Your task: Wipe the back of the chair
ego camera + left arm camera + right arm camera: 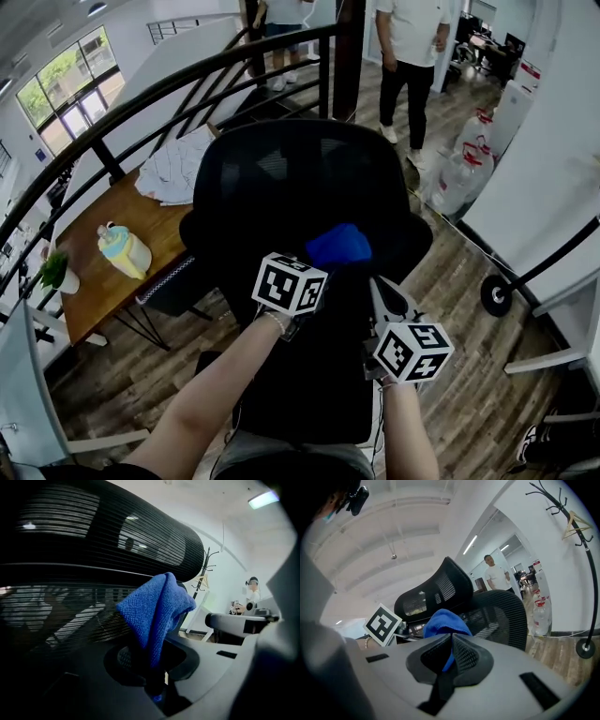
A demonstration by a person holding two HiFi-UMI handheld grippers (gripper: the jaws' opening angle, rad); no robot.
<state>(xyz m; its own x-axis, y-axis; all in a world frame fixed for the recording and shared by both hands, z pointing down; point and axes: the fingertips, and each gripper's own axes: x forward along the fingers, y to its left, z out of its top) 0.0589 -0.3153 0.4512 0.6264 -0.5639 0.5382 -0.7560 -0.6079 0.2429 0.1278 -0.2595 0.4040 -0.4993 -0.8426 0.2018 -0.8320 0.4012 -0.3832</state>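
Note:
In the head view I look down on the back of a black mesh chair (309,178), with a blue cloth (337,246) bunched against its lower back. The left gripper (152,663) is shut on the cloth (157,606), which stands up from its jaws beside the mesh (93,550). From the lower right, the right gripper (450,641) reaches the same cloth (443,619). Its jaws meet at the tips with a strip of blue between them. Its tips (378,284) sit at the cloth's lower right edge. Both marker cubes hide part of the grippers.
A wooden table (103,272) with a pastel bottle (124,251) and a white garment (173,169) stands left, beyond a dark railing (141,103). A person (412,56) stands ahead. Water jugs (464,169) sit at the right. A coat stand (586,564) rises nearby.

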